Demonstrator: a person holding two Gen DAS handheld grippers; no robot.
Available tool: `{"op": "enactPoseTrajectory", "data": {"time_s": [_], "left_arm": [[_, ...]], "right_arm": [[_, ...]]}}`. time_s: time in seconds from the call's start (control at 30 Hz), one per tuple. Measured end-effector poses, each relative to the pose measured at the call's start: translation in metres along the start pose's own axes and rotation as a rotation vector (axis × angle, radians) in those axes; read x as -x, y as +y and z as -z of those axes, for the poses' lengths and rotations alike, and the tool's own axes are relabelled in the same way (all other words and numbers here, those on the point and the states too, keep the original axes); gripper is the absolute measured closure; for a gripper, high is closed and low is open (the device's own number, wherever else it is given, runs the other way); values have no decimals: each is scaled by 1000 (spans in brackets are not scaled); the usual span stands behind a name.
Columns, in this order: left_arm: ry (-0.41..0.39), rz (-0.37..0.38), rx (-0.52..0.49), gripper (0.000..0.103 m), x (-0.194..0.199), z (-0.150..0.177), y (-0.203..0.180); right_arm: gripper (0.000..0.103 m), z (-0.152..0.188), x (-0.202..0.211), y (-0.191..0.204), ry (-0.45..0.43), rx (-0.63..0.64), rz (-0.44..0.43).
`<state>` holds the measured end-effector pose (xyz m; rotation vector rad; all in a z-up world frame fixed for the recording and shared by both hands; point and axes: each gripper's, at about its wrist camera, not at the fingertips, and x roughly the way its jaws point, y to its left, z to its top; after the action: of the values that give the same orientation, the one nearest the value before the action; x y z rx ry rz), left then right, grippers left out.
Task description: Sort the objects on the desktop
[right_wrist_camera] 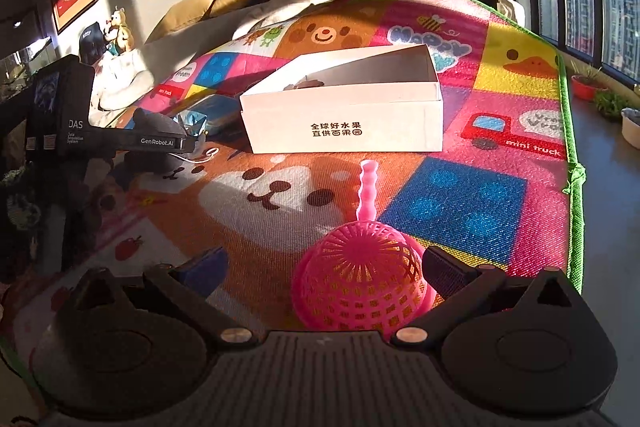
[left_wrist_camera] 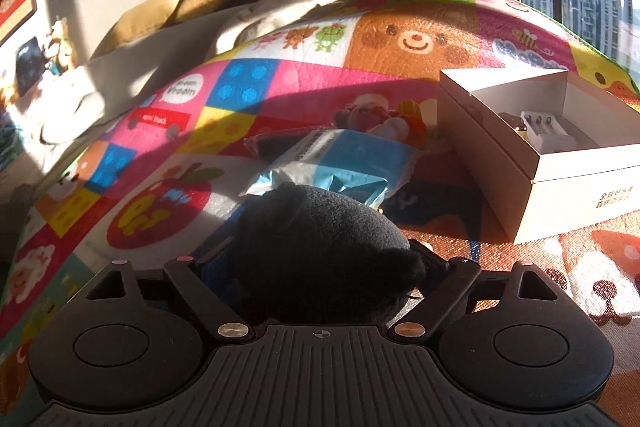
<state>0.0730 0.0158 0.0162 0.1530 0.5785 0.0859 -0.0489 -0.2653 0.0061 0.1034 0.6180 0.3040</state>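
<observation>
Here, the left gripper point(left_wrist_camera: 320, 259) pinched a soft, light black plush toy point(left_wrist_camera: 320, 247) over the play mat point(left_wrist_camera: 520, 267); the right gripper point(right_wrist_camera: 320, 267), spread, straddled the rigid, light pink strainer point(right_wrist_camera: 360, 283), best gripped across its dome, near the white box point(right_wrist_camera: 344, 123).

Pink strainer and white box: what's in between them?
Only bare play mat lies between the pink strainer and white box, shown in the right wrist view.

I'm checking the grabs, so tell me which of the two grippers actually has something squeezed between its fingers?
The left gripper: its fingers press a dark fuzzy object. The right gripper stands wide open around the pink strainer.
</observation>
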Motion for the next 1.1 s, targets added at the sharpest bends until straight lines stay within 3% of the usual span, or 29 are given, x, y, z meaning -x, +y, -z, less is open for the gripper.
{"op": "enactPoseTrajectory", "data": {"time_s": [0.07,0.13,0.23,0.3,0.4,0.57,0.8,1.1], "left_arm": [[15,42,9,14,12,0,-1],[27,143,40,14,30,0,-4],[34,400,87,14,70,3,-19],[35,527,99,14,88,8,-31],[53,593,98,13,96,20,-43],[133,571,146,11,85,41,-37],[95,511,180,3,98,48,3],[105,387,117,0,113,68,34]], "right_arm": [[0,0,1,-1,-4,-10,3],[0,0,2,-1,-10,-9,8],[0,-3,5,-1,-25,-2,26],[0,-6,8,-2,-43,-5,44],[0,-14,17,-7,-77,-16,71],[0,-17,26,-7,-90,10,97],[0,-21,19,3,-73,22,88],[0,-19,13,29,-52,104,59]]}}
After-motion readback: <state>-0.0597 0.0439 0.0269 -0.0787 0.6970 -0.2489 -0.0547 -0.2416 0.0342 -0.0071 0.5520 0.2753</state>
